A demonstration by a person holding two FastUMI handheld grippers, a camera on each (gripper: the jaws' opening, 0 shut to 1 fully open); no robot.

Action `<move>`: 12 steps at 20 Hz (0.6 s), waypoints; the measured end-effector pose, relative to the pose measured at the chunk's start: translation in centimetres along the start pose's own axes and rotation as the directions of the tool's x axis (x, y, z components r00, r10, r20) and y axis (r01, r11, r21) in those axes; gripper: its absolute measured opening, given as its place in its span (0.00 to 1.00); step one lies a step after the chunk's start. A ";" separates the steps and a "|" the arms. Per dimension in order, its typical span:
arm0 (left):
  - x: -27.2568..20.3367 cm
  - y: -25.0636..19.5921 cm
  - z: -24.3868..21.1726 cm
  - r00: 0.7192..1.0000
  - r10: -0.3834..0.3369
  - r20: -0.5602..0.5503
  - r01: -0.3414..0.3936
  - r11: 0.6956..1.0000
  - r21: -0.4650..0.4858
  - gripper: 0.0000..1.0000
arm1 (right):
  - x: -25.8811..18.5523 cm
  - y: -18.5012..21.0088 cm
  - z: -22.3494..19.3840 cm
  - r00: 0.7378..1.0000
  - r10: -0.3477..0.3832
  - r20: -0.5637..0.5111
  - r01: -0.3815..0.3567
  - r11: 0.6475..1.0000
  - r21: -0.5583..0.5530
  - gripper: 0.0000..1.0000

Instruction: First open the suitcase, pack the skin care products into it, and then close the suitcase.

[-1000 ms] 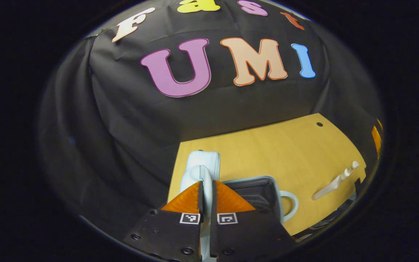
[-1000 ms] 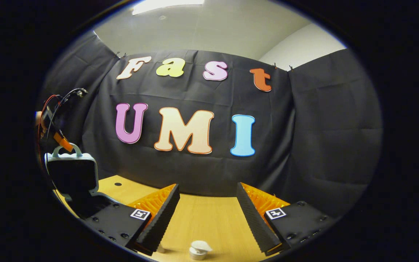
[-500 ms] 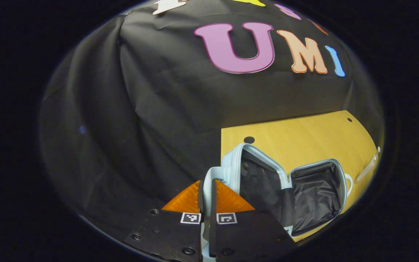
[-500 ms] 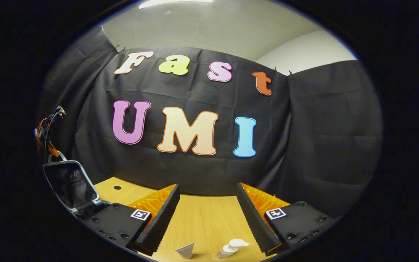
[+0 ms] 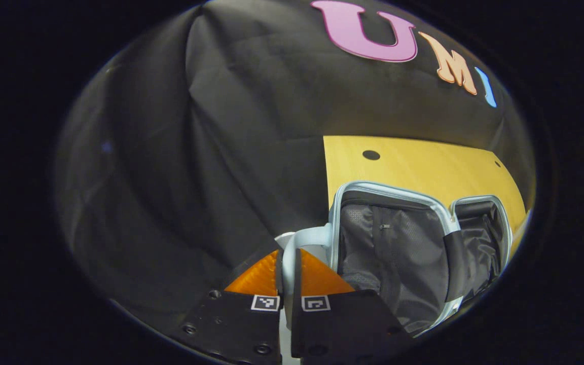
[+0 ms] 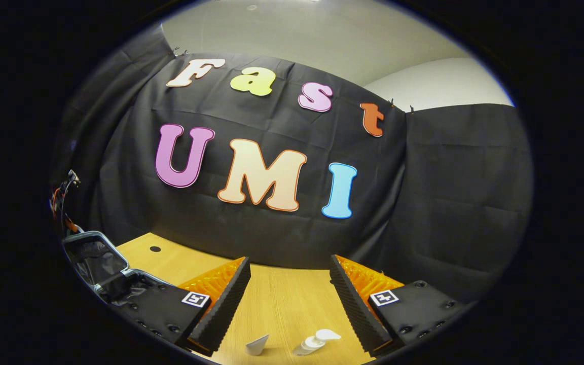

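In the left gripper view my left gripper (image 5: pixel 289 261) is shut on the pale blue handle (image 5: pixel 302 241) of the suitcase lid (image 5: pixel 391 243). The lid leans far back, its dark mesh lining showing, and the other half of the suitcase (image 5: pixel 482 243) lies open beyond it. In the right gripper view the open suitcase (image 6: pixel 100 263) sits at the far left of the wooden table (image 6: pixel 282 299). My right gripper (image 6: pixel 288 299) hangs open above the table. Below it lie a white tube (image 6: pixel 256 345) and a white pump bottle (image 6: pixel 316 341).
The table's top (image 5: pixel 424 165) has a small round hole (image 5: pixel 371 154) near the back. Black cloth walls close in behind and to both sides. Wires of the other gripper (image 6: pixel 61 200) show at the far left of the right gripper view.
The left gripper has swung the lid by its handle from upright to far back, almost flat. The right gripper stays open and has shifted slightly, bringing the tube and pump bottle into sight below it.
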State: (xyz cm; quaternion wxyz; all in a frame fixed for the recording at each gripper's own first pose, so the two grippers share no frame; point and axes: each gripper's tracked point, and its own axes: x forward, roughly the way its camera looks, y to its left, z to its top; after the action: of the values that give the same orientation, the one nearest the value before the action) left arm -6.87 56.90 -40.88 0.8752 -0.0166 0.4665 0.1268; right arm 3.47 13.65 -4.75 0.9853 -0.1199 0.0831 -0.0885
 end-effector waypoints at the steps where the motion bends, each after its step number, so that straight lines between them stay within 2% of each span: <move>1: 1.0 0.4 -1.3 1.000 0.008 -0.023 -0.008 1.000 0.001 0.04 | -0.1 0.2 0.0 1.000 -0.001 -0.007 0.001 1.000 -0.007 0.98; 2: 2.1 0.0 -2.6 0.999 -0.002 -0.046 0.002 1.000 -0.010 0.06 | -0.3 0.2 0.1 1.000 -0.005 -0.008 0.005 1.000 -0.012 0.98; 4: 3.5 0.8 -3.9 0.999 0.033 -0.039 -0.034 0.999 -0.021 0.10 | -0.6 0.2 0.2 1.000 -0.013 -0.011 0.013 1.000 -0.017 1.00; 5: 3.9 1.1 -4.1 0.998 0.049 -0.031 -0.051 0.998 -0.044 0.16 | -0.6 0.2 0.1 1.000 -0.014 -0.015 0.014 1.000 -0.021 0.98; 6: 3.5 0.9 -4.1 0.999 0.047 -0.021 -0.049 0.996 -0.075 0.25 | -0.7 0.2 0.1 1.000 -0.015 -0.017 0.014 1.000 -0.025 0.98; 7: 3.0 1.5 -3.7 0.996 0.092 -0.003 -0.092 0.992 -0.083 0.44 | -0.6 0.1 0.1 1.000 -0.014 -0.016 0.014 1.000 -0.025 0.98; 9: 1.4 2.5 -2.0 0.985 0.145 0.093 -0.134 0.985 -0.110 0.71 | -0.4 -0.2 0.3 1.000 -0.012 -0.003 0.012 1.000 -0.017 1.00; 11: -1.8 3.0 1.2 0.948 0.220 0.230 -0.197 0.973 -0.120 0.98 | -0.2 -0.5 0.3 1.000 0.005 0.013 -0.005 1.000 -0.007 1.00; 12: -4.3 2.7 2.8 0.925 0.251 0.284 -0.224 0.967 -0.126 0.97 | 0.1 -0.7 0.2 1.000 0.017 0.022 -0.017 1.000 -0.003 1.00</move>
State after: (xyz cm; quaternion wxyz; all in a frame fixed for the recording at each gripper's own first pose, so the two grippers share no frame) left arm -7.52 59.06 -35.56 0.9120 0.0194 0.3215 0.2540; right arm 3.53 13.03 -4.38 0.9867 -0.1217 0.0733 -0.0787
